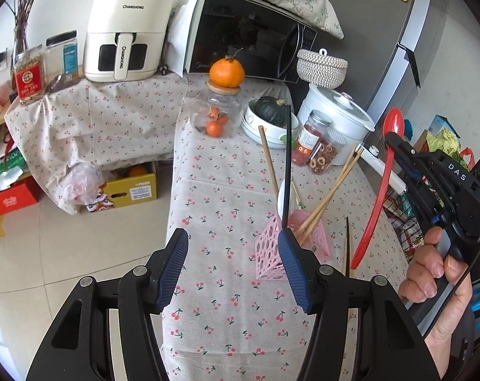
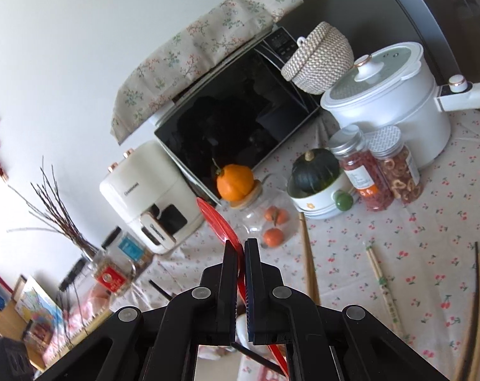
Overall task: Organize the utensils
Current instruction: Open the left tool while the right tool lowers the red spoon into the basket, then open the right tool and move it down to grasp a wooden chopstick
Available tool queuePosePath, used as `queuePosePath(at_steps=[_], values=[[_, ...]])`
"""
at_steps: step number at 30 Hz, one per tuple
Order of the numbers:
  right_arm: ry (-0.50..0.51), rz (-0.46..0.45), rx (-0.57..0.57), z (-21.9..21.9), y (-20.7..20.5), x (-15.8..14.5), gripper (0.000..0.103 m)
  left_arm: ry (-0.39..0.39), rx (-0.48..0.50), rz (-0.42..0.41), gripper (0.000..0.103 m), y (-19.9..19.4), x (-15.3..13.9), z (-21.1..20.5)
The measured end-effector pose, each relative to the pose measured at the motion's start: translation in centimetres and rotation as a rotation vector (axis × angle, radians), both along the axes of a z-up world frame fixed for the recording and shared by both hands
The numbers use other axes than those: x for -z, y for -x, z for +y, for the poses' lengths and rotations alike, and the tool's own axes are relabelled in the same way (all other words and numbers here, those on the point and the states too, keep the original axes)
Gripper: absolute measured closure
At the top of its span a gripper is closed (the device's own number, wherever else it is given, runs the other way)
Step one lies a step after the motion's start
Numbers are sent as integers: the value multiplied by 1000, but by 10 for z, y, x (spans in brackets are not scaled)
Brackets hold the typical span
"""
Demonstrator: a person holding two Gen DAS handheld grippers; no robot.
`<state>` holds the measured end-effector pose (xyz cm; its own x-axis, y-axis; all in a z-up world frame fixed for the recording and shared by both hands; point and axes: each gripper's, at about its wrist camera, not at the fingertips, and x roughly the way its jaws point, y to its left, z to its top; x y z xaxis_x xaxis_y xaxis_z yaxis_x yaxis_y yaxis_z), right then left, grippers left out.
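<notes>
The table [image 1: 227, 317], covered in a cherry-print cloth, runs up the middle of the left wrist view. At its far end stand a black microwave [image 1: 249, 35] and, to the left on a lower covered surface, a cream air fryer [image 1: 129, 31]. A white electric pot [image 1: 338, 111] sits in the upper right, with two spice jars [image 1: 316, 146] just in front of it and a dark green squash in a white bowl [image 1: 268, 123] to their left. A glass jar [image 1: 217, 117] with an orange [image 1: 226, 73] resting on its lid stands near the centre top.

Right of centre is the pink lattice utensil holder [image 1: 290, 250], tilted in the frame, holding several wooden chopsticks [image 1: 332, 190] and one black chopstick [image 1: 287, 165] that rise from it. The left claw [image 1: 233, 270] fills the bottom of the frame, its blue pads spread apart with nothing between them; its right pad overlaps the holder's edge. Two more dark chopsticks [image 1: 348, 247] lie on the cloth just right of the holder.

At the right edge, a hand [image 1: 436, 273] grips the right claw [image 2: 240, 254], whose pads are pressed tight on the handle of a red spoon [image 1: 383, 177]; the spoon's bowl points to the upper right.
</notes>
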<state>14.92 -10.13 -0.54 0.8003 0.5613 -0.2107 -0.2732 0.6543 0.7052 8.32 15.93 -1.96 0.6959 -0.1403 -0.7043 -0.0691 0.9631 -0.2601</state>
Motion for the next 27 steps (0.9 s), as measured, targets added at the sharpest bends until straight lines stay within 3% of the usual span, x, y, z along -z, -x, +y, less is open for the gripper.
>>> queuePosePath(at_steps=[6,18,24,27], values=[[-124,-77,28,11,-12,5,100,2,29,17,41,2,5,4],[-47,-144,72,38,-18,40,100,19,64,44,41,-6,12,-5],[12,-133,54,37,-5,47,90,42,67,80,41,-10,18,-8],[36,-112,48,29,-1,45,76,57,76,103,41,-11,21,-13]])
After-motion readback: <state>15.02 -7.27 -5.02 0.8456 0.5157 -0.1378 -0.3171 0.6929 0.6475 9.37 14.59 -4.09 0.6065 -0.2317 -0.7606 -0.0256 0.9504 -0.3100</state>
